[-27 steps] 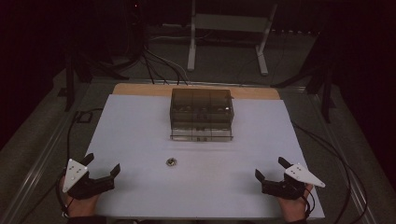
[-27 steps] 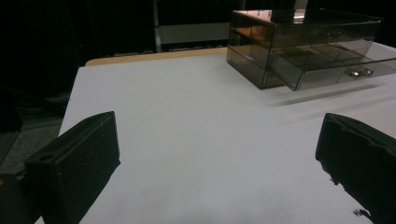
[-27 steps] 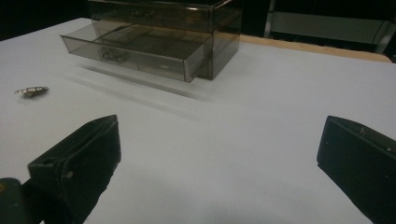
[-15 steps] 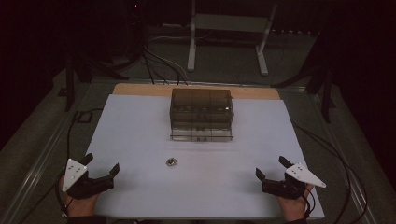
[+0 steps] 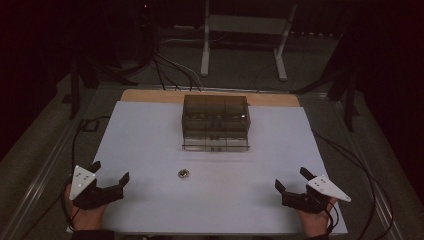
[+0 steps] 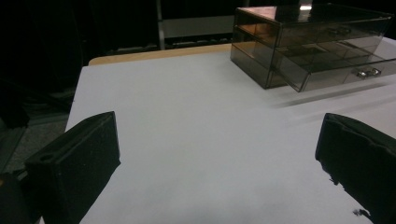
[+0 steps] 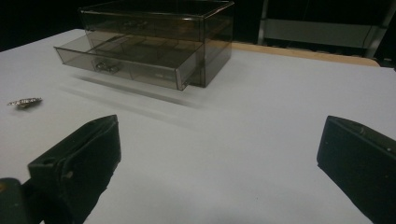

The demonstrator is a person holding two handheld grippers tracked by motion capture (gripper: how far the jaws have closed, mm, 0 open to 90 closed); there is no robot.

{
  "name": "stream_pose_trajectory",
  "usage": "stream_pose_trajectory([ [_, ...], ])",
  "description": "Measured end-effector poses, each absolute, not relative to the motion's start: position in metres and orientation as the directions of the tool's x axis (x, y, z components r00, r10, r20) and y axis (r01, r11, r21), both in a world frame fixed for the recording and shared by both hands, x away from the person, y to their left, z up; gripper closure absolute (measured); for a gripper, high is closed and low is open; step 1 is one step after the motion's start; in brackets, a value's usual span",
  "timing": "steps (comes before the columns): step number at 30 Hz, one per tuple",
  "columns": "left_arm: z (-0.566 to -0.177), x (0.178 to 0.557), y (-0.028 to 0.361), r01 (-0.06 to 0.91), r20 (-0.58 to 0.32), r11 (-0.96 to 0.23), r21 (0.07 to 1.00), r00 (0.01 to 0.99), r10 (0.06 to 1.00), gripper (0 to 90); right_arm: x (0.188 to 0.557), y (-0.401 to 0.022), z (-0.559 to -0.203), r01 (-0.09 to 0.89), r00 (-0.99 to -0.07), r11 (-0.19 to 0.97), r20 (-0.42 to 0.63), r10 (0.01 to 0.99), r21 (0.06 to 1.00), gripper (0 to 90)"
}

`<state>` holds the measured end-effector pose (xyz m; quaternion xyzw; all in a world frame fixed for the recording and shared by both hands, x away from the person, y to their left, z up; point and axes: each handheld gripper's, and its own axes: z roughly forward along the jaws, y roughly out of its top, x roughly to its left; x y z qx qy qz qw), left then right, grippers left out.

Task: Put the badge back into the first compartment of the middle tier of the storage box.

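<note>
Risk: the small metal trinket (image 5: pixel 183 173) lies flat and low on the white table (image 5: pixel 150 130); wide jaws coming in too steeply would likely skid it away or pinch the tabletop. Left gripper (image 5: pixel 108 175) and right gripper (image 5: pixel 292 181) both stand released, nothing between them. Trinket sits between them, nearer the left (ahead, toward the drawer box (image 5: pixel 216 122), whose bottom drawer stands pulled out).
</note>
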<state>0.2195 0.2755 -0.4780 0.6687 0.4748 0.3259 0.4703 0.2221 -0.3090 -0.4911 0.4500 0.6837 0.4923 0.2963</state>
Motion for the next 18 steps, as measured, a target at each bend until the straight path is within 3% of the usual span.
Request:
stream_pose_trajectory([
  [18, -0.472, 0.233, 0.252, 0.341, 0.009, -0.153, 0.928, 0.389, 0.921, 0.9, 0.221, -0.309, -0.491, 0.323, -0.412, 0.112, 0.034, 0.911, 0.940, 0.0],
])
